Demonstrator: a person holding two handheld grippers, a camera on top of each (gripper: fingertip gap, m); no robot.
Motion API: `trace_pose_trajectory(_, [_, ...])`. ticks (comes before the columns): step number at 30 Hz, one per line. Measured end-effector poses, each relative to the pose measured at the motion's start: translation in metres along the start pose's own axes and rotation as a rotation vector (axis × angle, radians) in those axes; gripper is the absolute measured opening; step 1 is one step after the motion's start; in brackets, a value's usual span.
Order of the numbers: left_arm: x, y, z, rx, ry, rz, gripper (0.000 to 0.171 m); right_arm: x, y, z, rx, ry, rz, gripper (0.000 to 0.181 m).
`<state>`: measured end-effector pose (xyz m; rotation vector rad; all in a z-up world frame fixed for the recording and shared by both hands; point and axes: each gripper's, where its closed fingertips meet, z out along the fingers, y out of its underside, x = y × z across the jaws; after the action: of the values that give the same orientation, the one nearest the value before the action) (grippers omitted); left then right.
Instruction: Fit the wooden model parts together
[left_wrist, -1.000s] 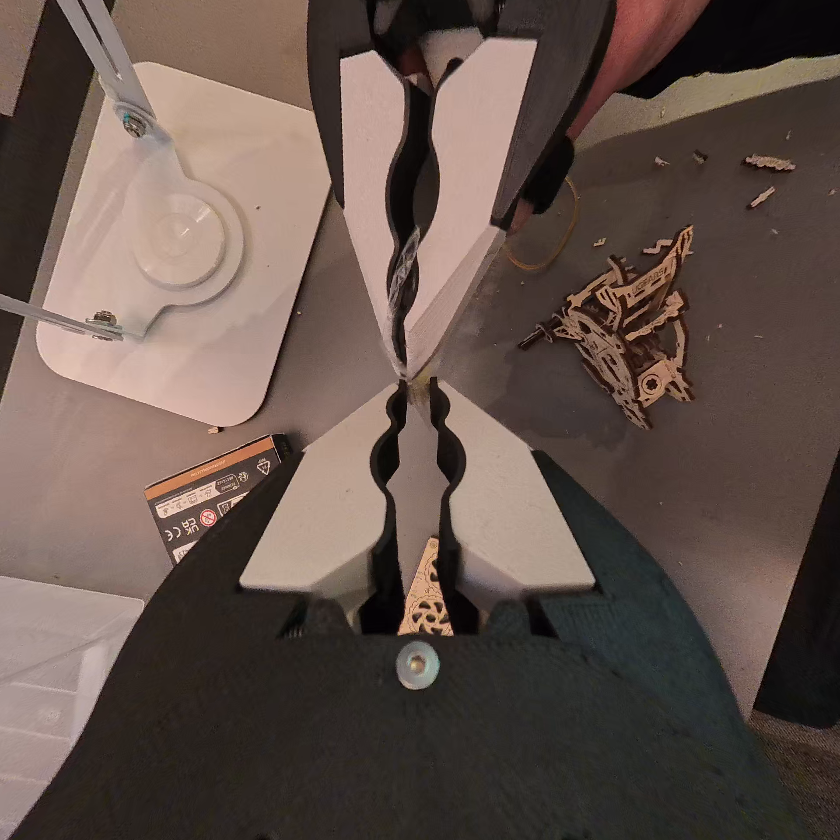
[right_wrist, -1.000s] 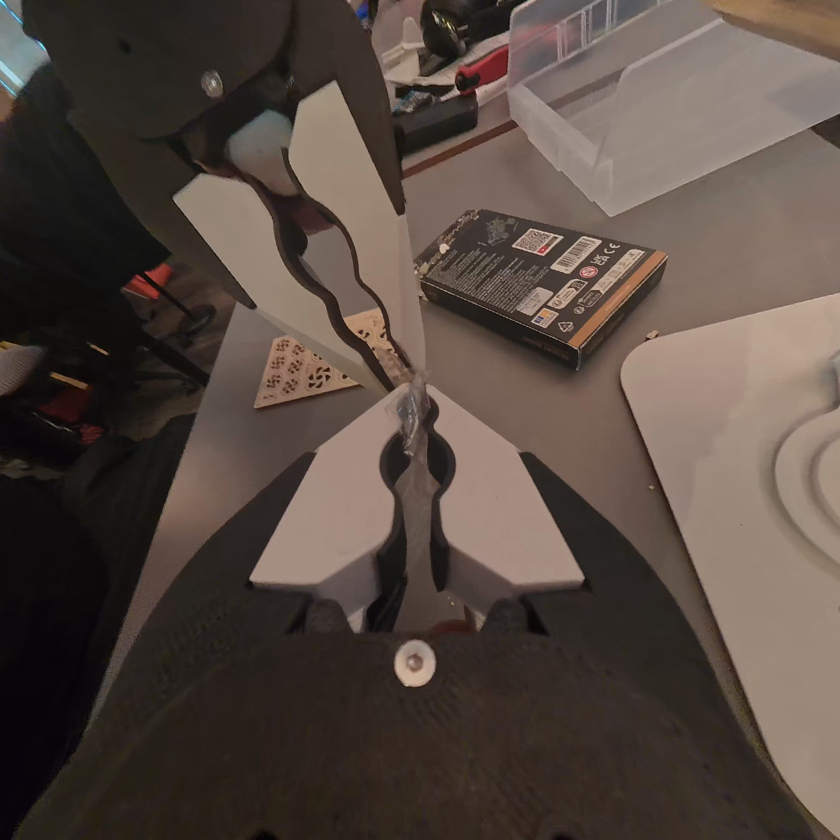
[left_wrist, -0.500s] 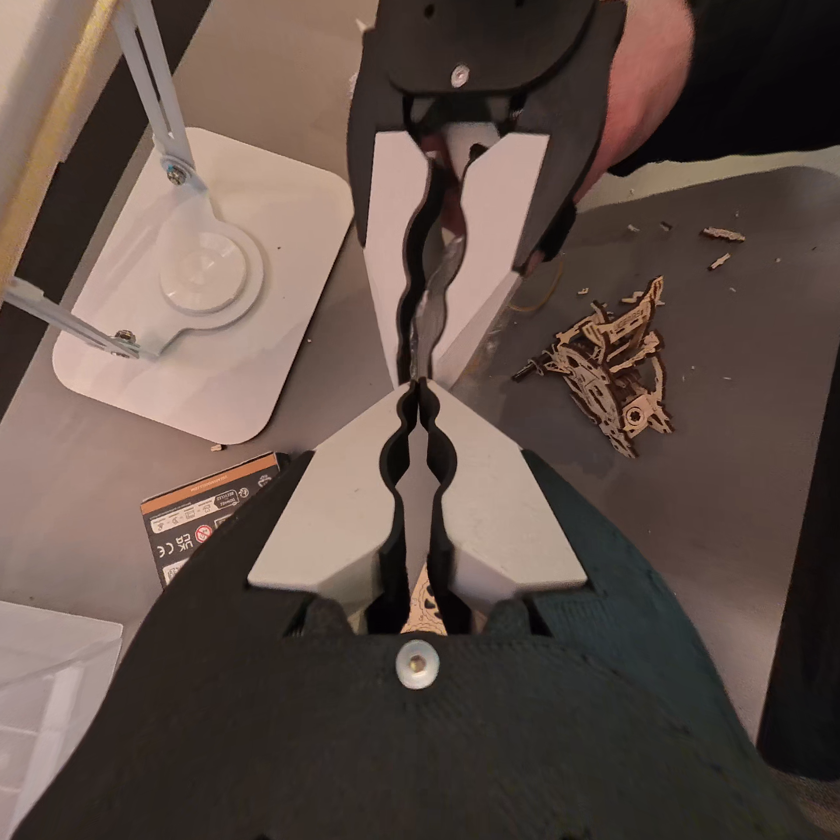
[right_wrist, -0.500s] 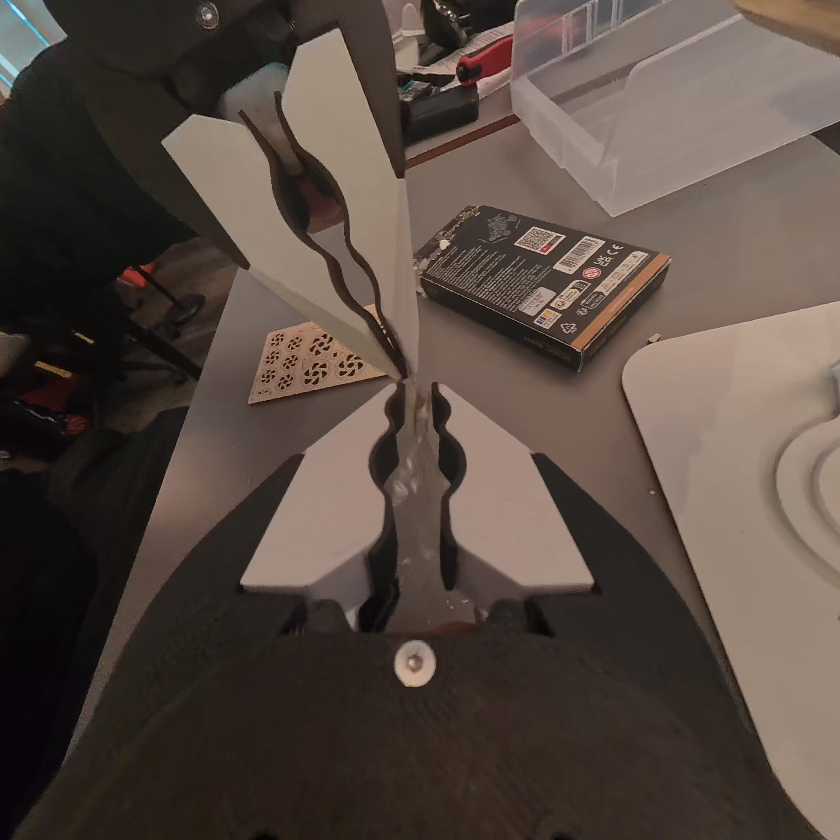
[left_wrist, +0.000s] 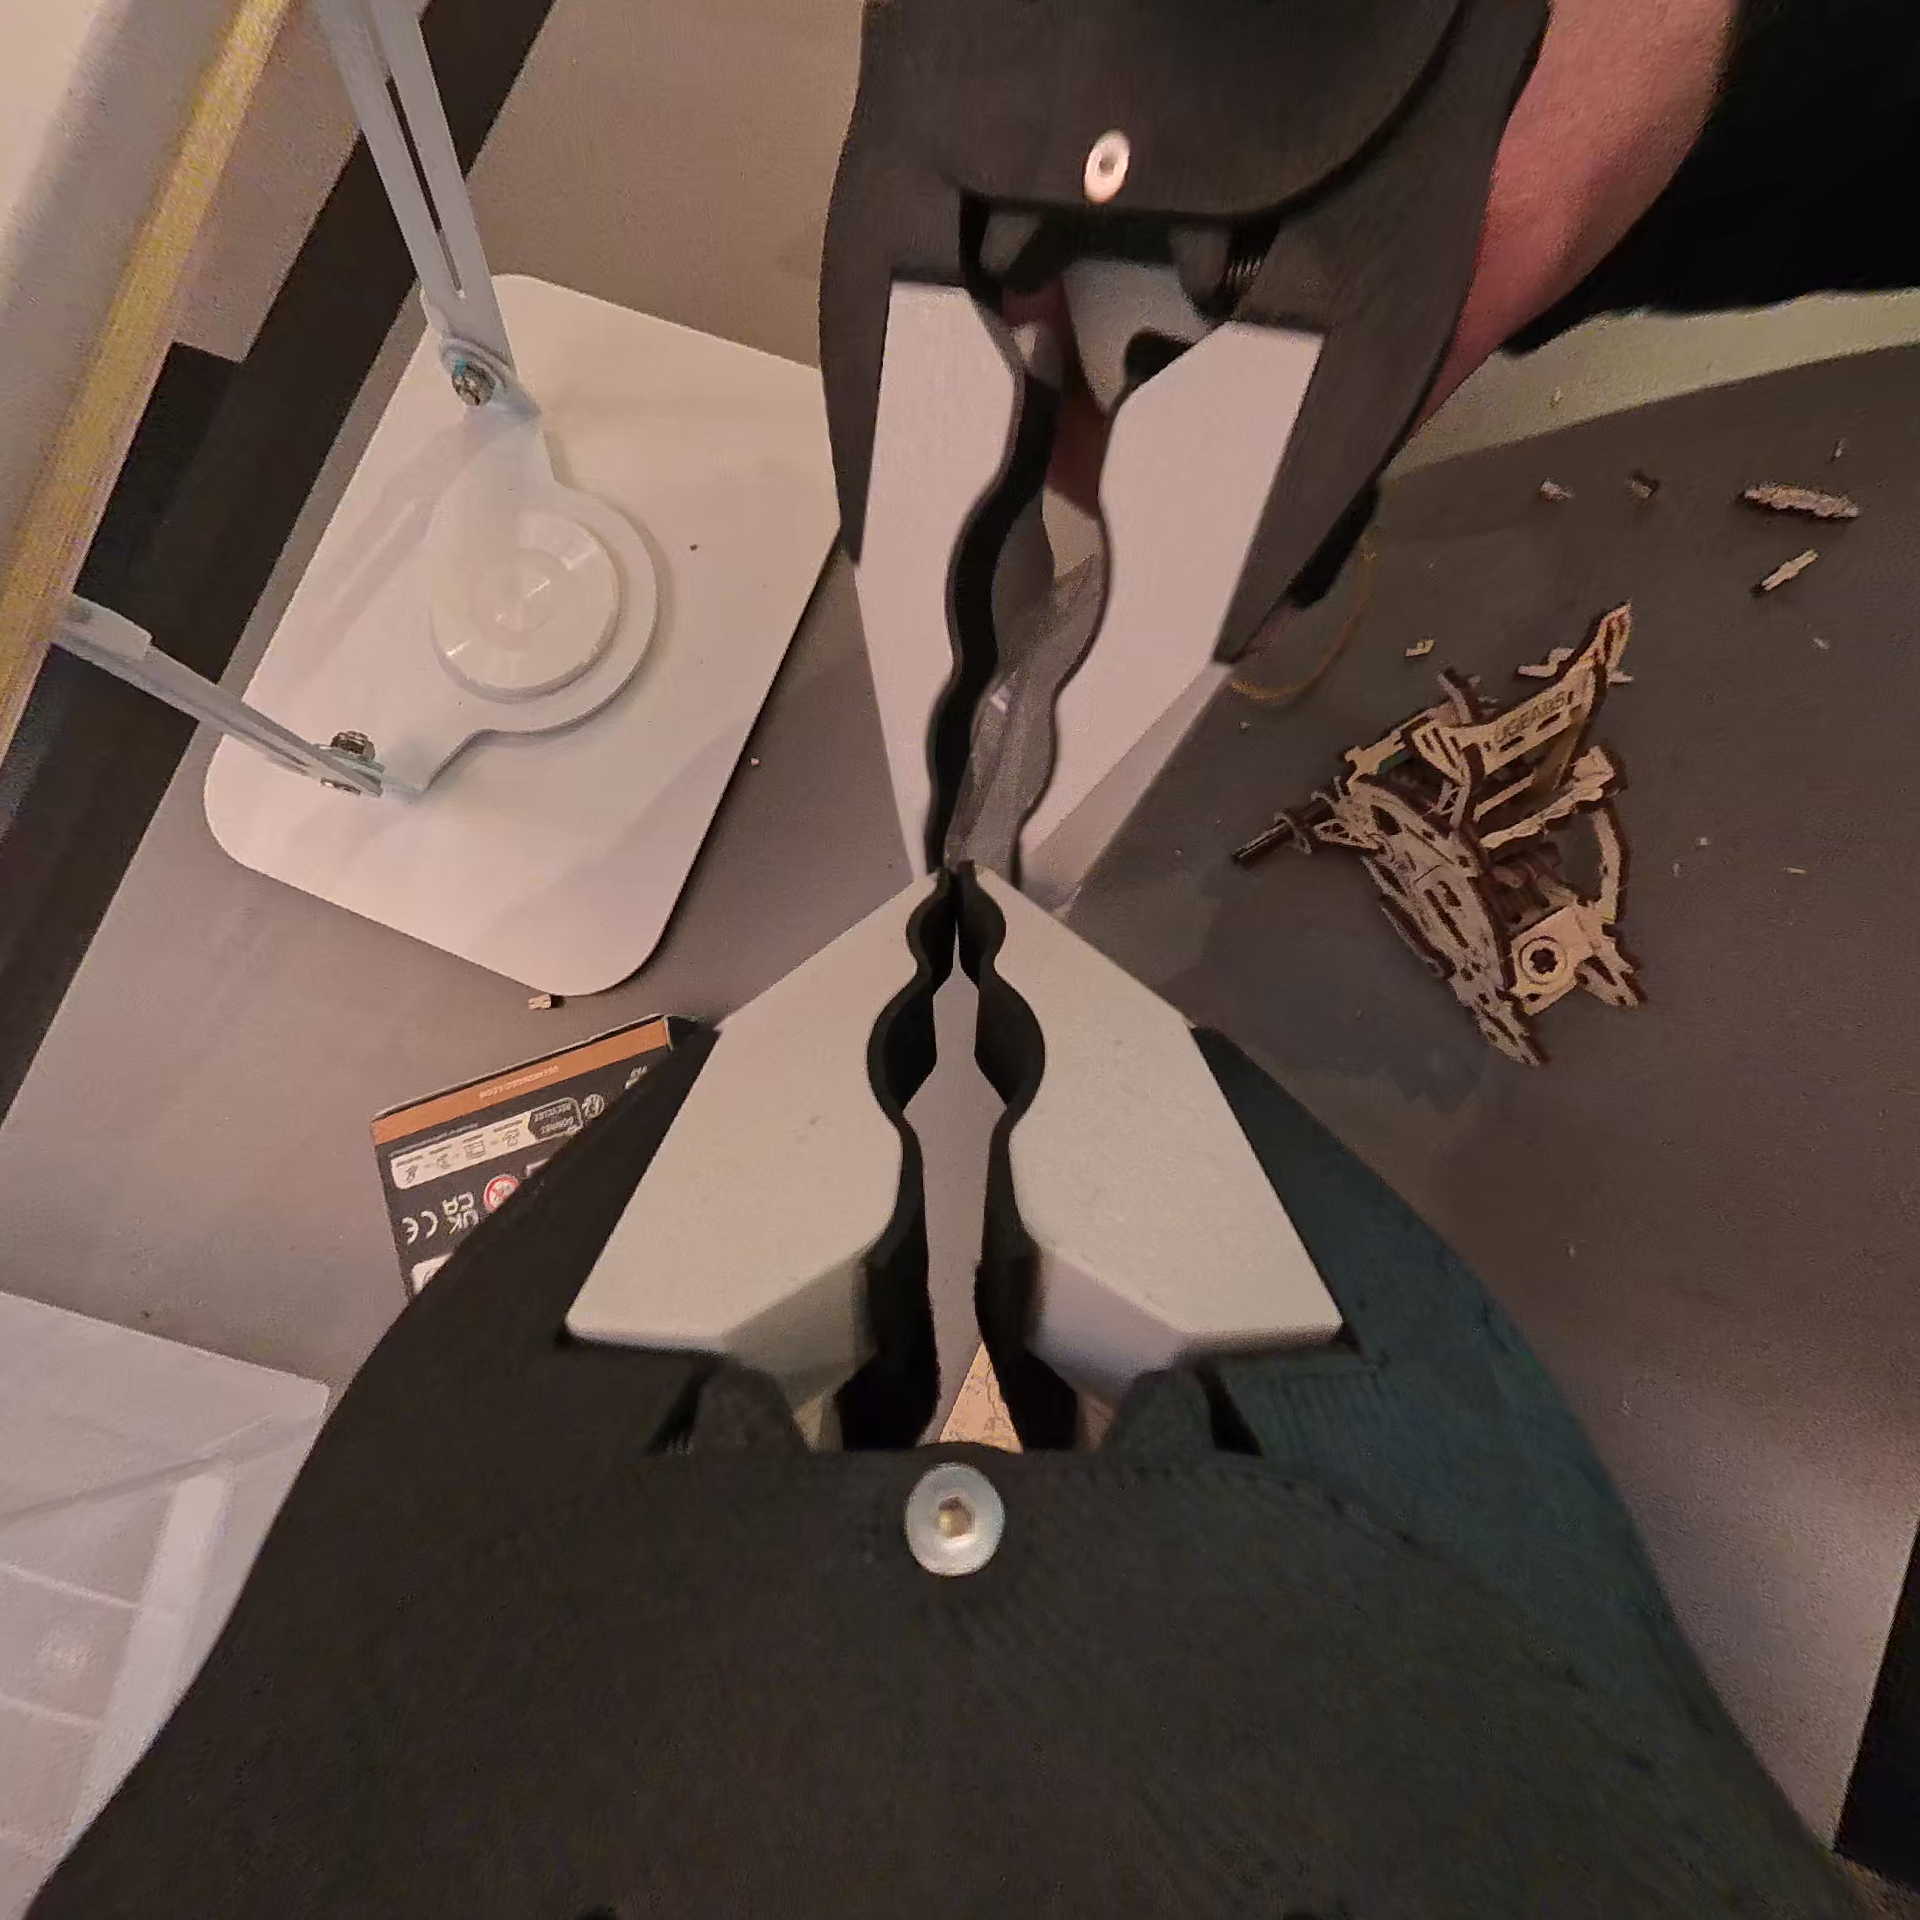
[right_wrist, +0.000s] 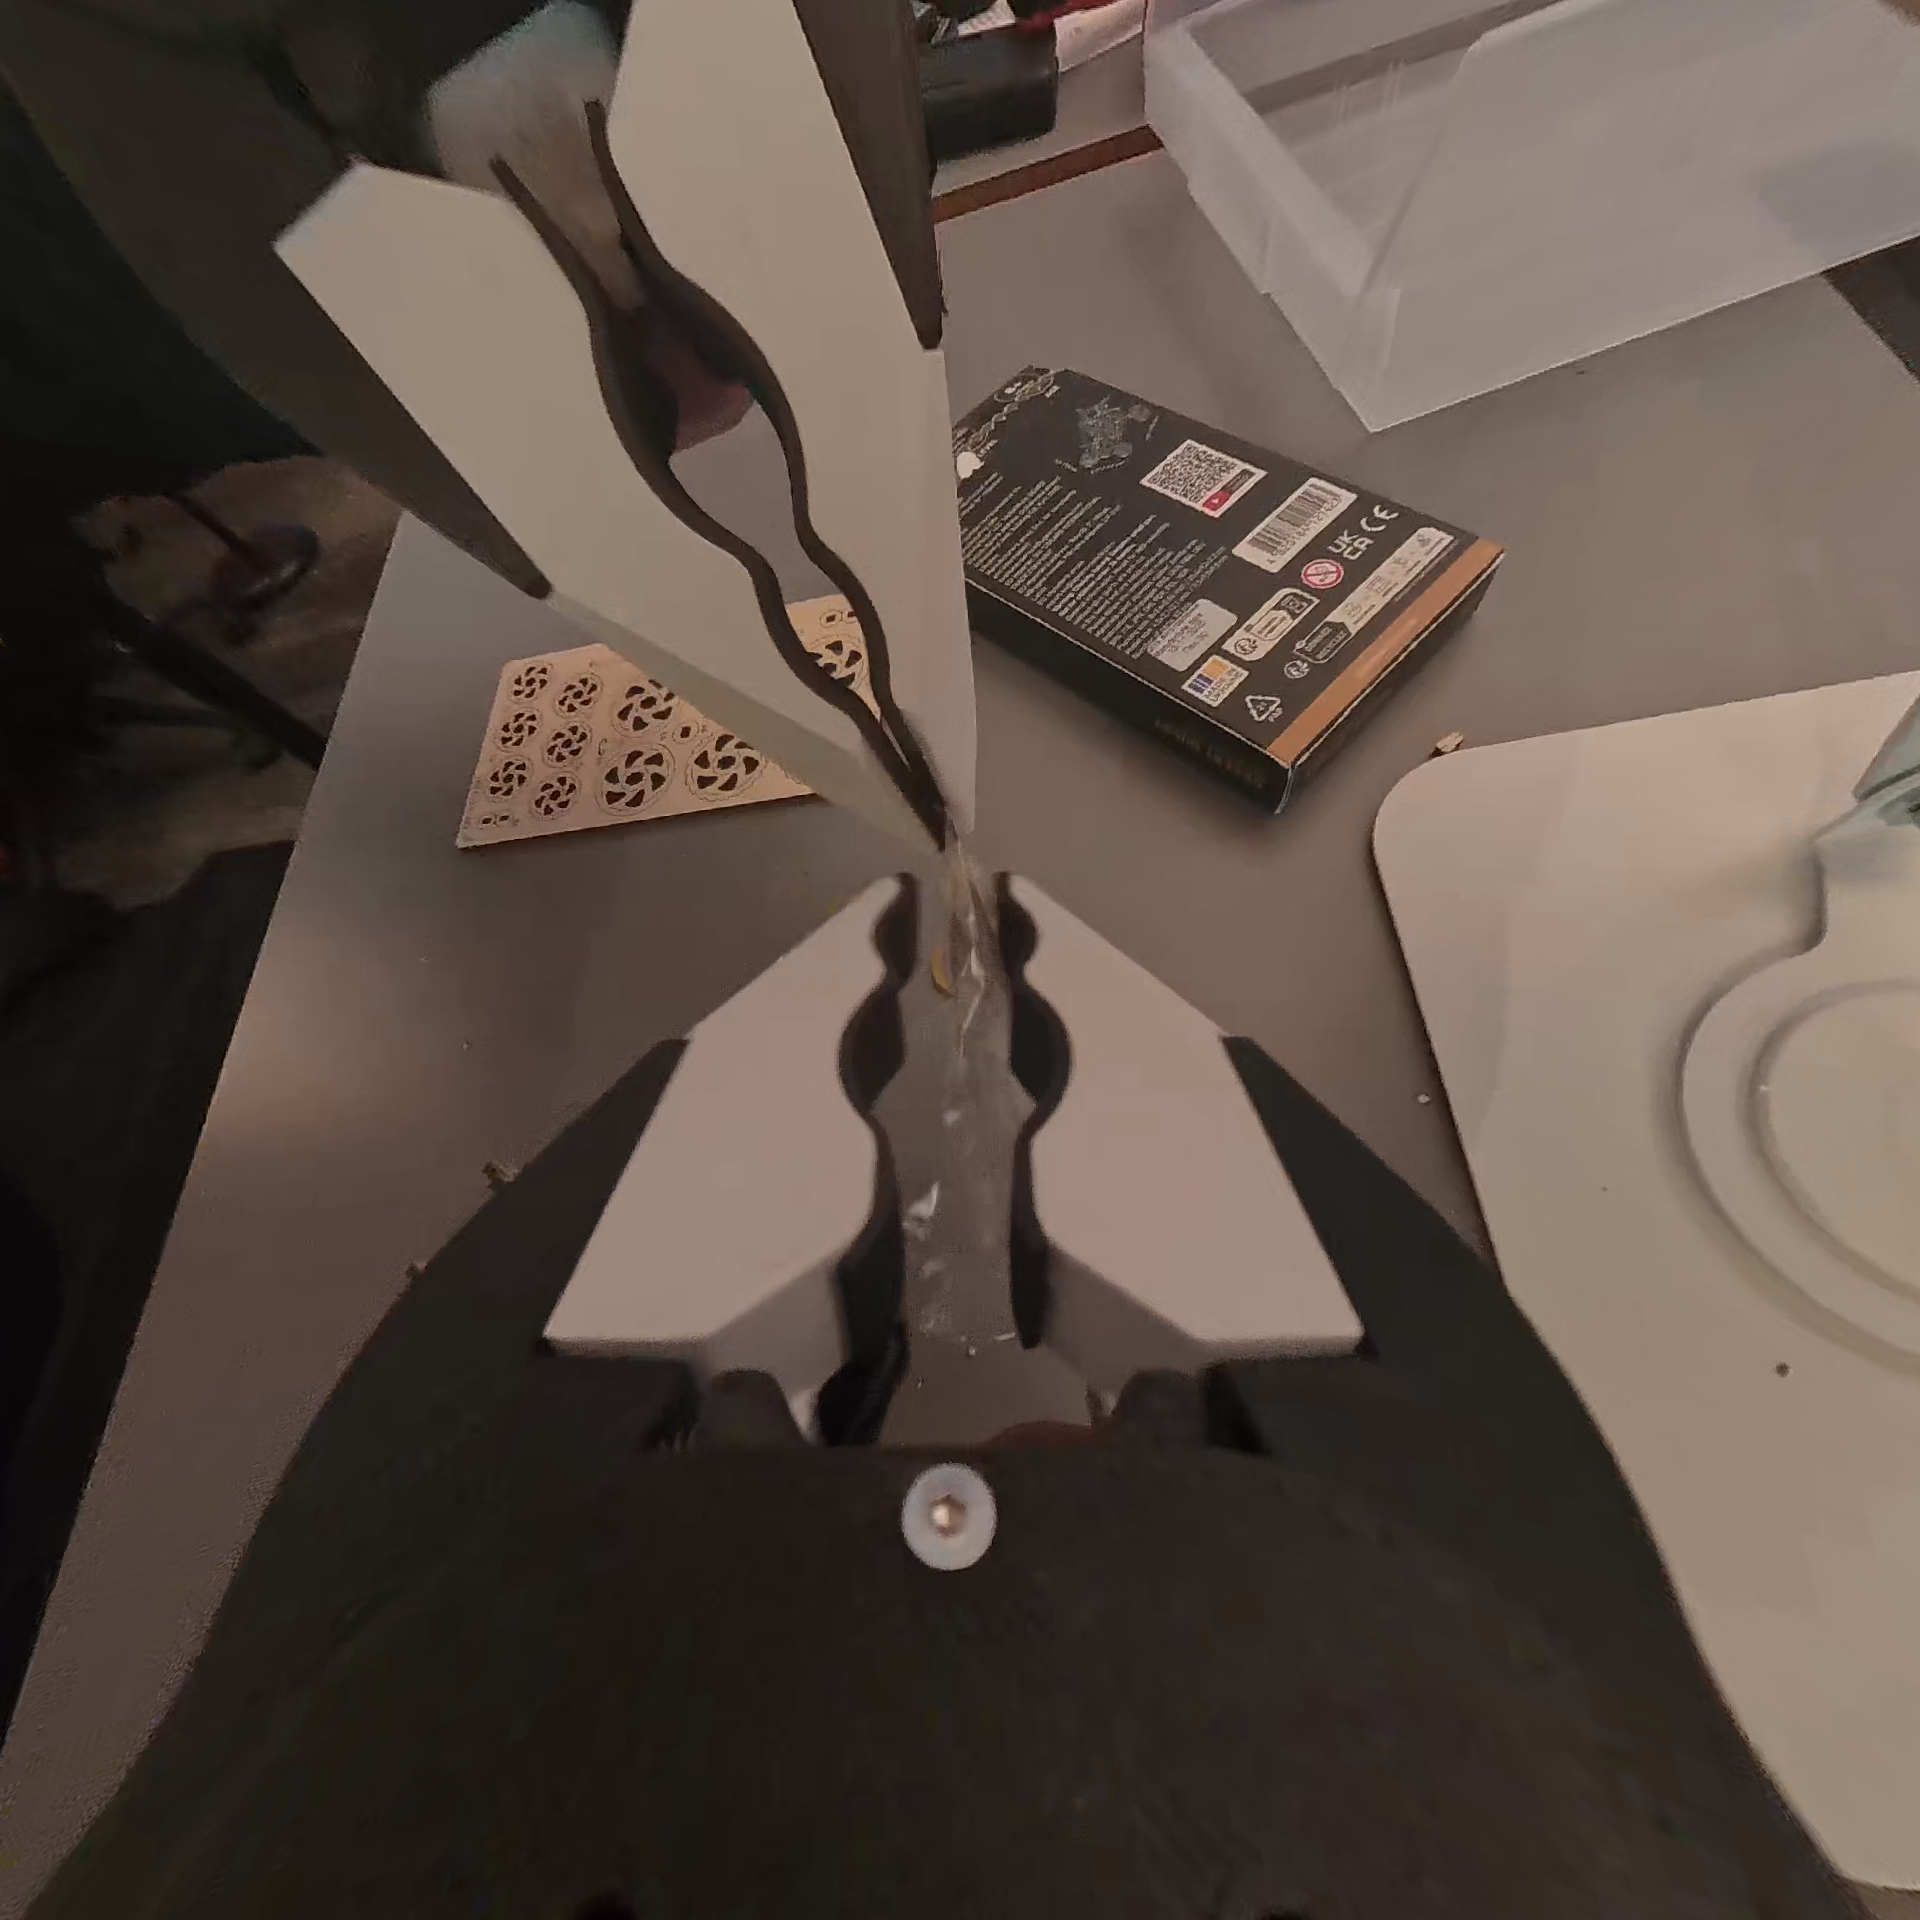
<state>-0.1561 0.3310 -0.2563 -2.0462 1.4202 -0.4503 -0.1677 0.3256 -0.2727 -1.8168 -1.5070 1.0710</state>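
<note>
Since a second ago the grip had swapped over: my left tongs (left_wrist: 956, 883) had closed on the end of the small clear bag (right_wrist: 961, 1091), and my right tongs (right_wrist: 951, 883) had parted, the bag lying loose between their fingers with a small tan piece inside it. Both tips met nose to nose above the grey surface (left_wrist: 1558, 1299). Beyond them lay the half-built wooden model (left_wrist: 1455, 821) among scraps, the sheet of wooden parts (right_wrist: 623, 748) and the dark box (right_wrist: 1226, 582) — farther off, a white lamp base (left_wrist: 499, 644) and a clear bin (right_wrist: 1507, 187).
</note>
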Motion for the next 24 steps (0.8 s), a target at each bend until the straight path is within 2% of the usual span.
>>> trace_pose_trajectory(2, [0.002, -0.003, 0.000, 0.019, 0.005, -0.005, 0.000, 0.000, 0.002, 0.005, -0.010, -0.004, 0.001, 0.008])
trace_pose_trajectory(5, [0.002, 0.003, 0.004, -0.015, -0.026, 0.020, 0.000, 0.003, 0.010, 0.009, -0.056, 0.013, 0.006, 0.008])
trace_pose_trajectory(7, [0.000, 0.002, 0.003, 0.004, -0.029, -0.001, 0.000, 0.006, 0.023, 0.009, -0.129, 0.025, 0.016, 0.014])
trace_pose_trajectory(8, [-0.003, 0.000, 0.001, 0.020, -0.038, -0.013, 0.000, 0.006, 0.023, 0.008, -0.124, 0.029, 0.006, 0.022])
trace_pose_trajectory(9, [-0.005, -0.001, -0.001, 0.032, -0.042, -0.023, 0.000, 0.002, 0.014, 0.005, -0.069, 0.012, -0.006, 0.023])
trace_pose_trajectory(11, [-0.004, -0.004, 0.000, 0.060, -0.027, -0.036, 0.000, -0.002, -0.007, -0.004, 0.041, 0.012, 0.000, 0.014])
trace_pose_trajectory(14, [-0.004, -0.005, 0.001, 0.075, -0.046, -0.054, 0.000, 0.007, -0.007, -0.005, 0.054, 0.054, 0.022, 0.007])
trace_pose_trajectory(16, [-0.001, -0.009, -0.001, 0.108, -0.027, -0.076, 0.000, 0.009, 0.004, 0.001, 0.014, 0.053, 0.034, 0.008])
trace_pose_trajectory(18, [-0.002, -0.001, 0.004, 0.067, -0.063, -0.049, 0.000, 0.010, 0.013, 0.004, -0.050, 0.079, 0.018, 0.009])
trace_pose_trajectory(20, [-0.002, -0.005, 0.001, 0.096, -0.065, -0.066, 0.000, 0.015, 0.030, 0.005, -0.167, 0.126, -0.016, 0.009])
trace_pose_trajectory(22, [-0.009, -0.005, -0.005, 0.091, -0.099, -0.070, 0.000, 0.011, 0.024, 0.004, -0.120, 0.091, -0.003, 0.012])
trace_pose_trajectory(24, [-0.007, -0.003, -0.003, 0.089, -0.074, -0.080, 0.000, 0.007, 0.006, -0.003, -0.032, 0.096, -0.027, 0.013])
